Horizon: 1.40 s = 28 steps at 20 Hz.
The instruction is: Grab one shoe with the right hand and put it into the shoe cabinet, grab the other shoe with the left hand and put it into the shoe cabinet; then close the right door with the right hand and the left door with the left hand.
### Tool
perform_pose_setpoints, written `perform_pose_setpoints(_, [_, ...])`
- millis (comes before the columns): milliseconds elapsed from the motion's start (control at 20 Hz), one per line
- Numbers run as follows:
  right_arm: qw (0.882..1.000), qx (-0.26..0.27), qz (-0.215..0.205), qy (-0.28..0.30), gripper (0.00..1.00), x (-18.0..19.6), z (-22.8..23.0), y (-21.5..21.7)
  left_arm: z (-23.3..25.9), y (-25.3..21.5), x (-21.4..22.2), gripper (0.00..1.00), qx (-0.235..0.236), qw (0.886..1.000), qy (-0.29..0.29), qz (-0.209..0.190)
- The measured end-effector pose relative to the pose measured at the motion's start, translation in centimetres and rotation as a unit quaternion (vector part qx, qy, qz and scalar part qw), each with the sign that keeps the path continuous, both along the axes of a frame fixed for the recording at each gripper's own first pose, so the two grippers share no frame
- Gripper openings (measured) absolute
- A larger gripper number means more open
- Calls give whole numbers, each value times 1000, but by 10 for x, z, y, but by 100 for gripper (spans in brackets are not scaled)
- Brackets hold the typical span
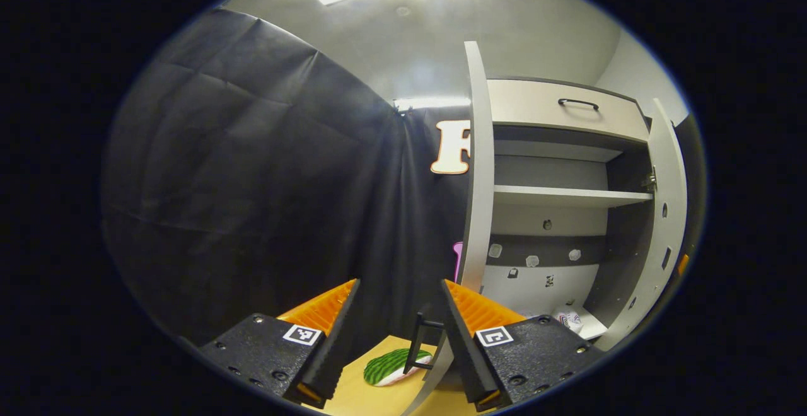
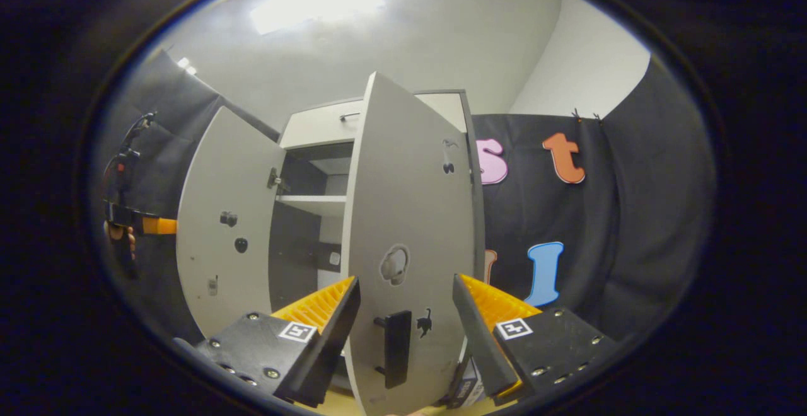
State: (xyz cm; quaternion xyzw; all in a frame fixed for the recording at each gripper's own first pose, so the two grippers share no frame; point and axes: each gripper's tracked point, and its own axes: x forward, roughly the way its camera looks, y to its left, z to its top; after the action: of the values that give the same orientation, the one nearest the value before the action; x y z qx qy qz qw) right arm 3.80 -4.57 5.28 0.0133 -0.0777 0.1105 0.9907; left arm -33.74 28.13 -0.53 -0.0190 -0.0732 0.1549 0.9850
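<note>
Left hand-held gripper (image 1: 400, 315) points level at the shoe cabinet (image 1: 567, 113), fingers spread, straddling the outer edge of the left door (image 1: 477, 170) near its black handle (image 1: 419, 343) without gripping it. Right hand-held gripper (image 2: 406, 312) likewise has its fingers spread, with the right door (image 2: 410, 214) and its black handle (image 2: 396, 346) between them, neither finger clearly pressing. Both pale grey doors stand open from the cabinet, showing a shelf (image 1: 567, 196) inside and a light patterned shoe (image 1: 570, 320) on the cabinet's floor. Left of the cabinet, a green striped object (image 1: 391, 367) lies on the wooden counter (image 1: 372, 397).
</note>
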Motion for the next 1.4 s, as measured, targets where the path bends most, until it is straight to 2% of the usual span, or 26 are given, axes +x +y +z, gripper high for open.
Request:
perform_pose_setpoints(100, [1000, 4, 3, 2, 88, 3, -1, 3, 0, -3, 1, 80, 9, 1000, 4, -2])
perform_pose_setpoints(150, [1000, 4, 3, 4, 88, 6, -2, 4, 1, -5, 1, 67, 7, 1000, 2, -2])
perform_pose_setpoints(200, [1000, 3, 5, 7, 88, 7, -4, 5, 2, -7, 2, 67, 3, 1000, 1, -5])
perform_pose_setpoints(250, [1000, 2, 7, 9, 88, 8, -5, 7, 1, -8, 1, 73, -4, 1000, -2, -11])
perform_pose_setpoints(350, [1000, 1, 13, 13, 88, 12, -8, 12, -1, -12, 1, 73, -21, 999, -8, -22])
perform_pose_setpoints(500, [1000, 4, 16, 19, 88, 19, -10, 17, -2, -10, 2, 72, -27, 999, -11, -18])
perform_pose_setpoints(600, [998, 20, 50, 31, 85, 25, -13, 39, -2, -11, -1, 72, -19, 1000, -10, -16])
perform_pose_setpoints(650, [996, 25, 71, 47, 88, 28, -19, 55, -2, -10, 0, 72, -16, 1000, -10, -13])
perform_pose_setpoints(700, [995, 28, 75, 59, 90, 30, -24, 61, -1, -10, -1, 72, -14, 1000, -11, -11])
perform_pose_setpoints(800, [995, 41, 74, 48, 90, 31, -19, 60, -1, -10, 1, 72, -18, 1000, -12, -13])
perform_pose_setpoints(850, [995, 46, 77, 41, 85, 29, -15, 60, -1, -10, 2, 72, -24, 1000, -15, -15])
perform_pose_setpoints(900, [995, 47, 78, 35, 89, 29, -14, 60, -2, -10, 2, 72, -28, 999, -16, -18])
perform_pose_setpoints(1000, [996, 42, 74, 30, 89, 30, -13, 59, -1, -11, 3, 72, -35, 999, -17, -22])
perform_pose_setpoints(1050, [996, 40, 71, 30, 89, 31, -12, 59, -2, -11, 4, 72, -35, 999, -18, -27])
perform_pose_setpoints(1100, [996, 39, 69, 29, 85, 31, -12, 58, -1, -13, 5, 72, -34, 999, -18, -35])
perform_pose_setpoints(1150, [997, 38, 66, 29, 89, 31, -11, 57, 0, -15, 5, 72, -32, 998, -18, -49])
perform_pose_setpoints(1200, [997, 36, 63, 30, 89, 30, -12, 57, 1, -20, 4, 71, -30, 997, -16, -64])
perform_pose_setpoints(1250, [997, 34, 61, 30, 85, 29, -12, 57, 2, -30, 4, 71, -29, 996, -14, -80])
perform_pose_setpoints(1300, [997, 32, 59, 31, 89, 29, -12, 57, 2, -43, 7, 71, -28, 995, -14, -95])
perform_pose_setpoints(1400, [998, 29, 54, 30, 89, 28, -11, 54, -2, -73, 24, 71, -30, 992, -13, -123])
